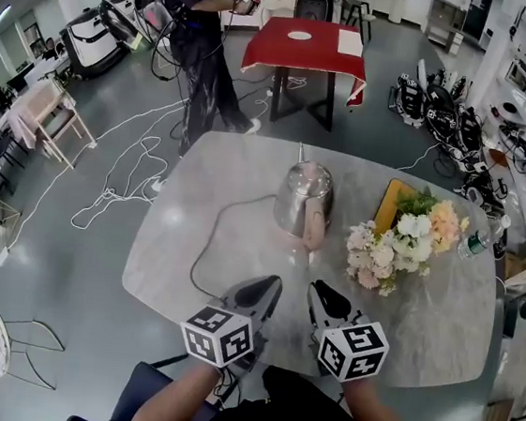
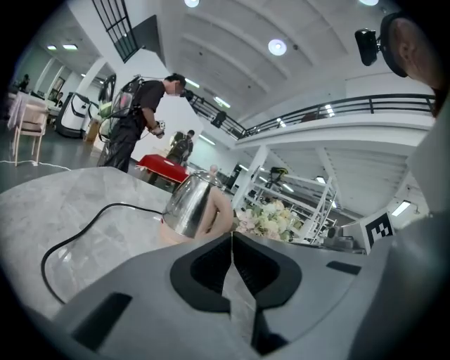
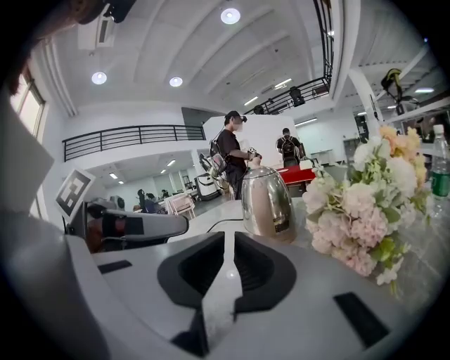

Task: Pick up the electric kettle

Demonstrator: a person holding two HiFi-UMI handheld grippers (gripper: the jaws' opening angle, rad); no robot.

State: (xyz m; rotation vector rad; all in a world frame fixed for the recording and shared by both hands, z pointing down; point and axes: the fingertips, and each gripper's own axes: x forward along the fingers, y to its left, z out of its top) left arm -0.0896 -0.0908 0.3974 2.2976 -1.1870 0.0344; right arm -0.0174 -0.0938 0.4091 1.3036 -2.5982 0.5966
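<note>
Kettle (image 1: 304,200) stands upright near the middle of the marble table (image 1: 171,270), its pinkish handle turned toward the two grippers, its black cord (image 1: 204,245) looping off its left side and a flower bunch (image 1: 401,241) just to its right. Left gripper (image 1: 271,287) and right gripper (image 1: 318,294) sit side by side short of the kettle, both with jaws clenched together, gripping nothing and touching nothing. Left gripper view shows the kettle's handle, whereas right gripper view shows only its steel flank, plus a bottle (image 3: 439,165) beyond the flowers.
</note>
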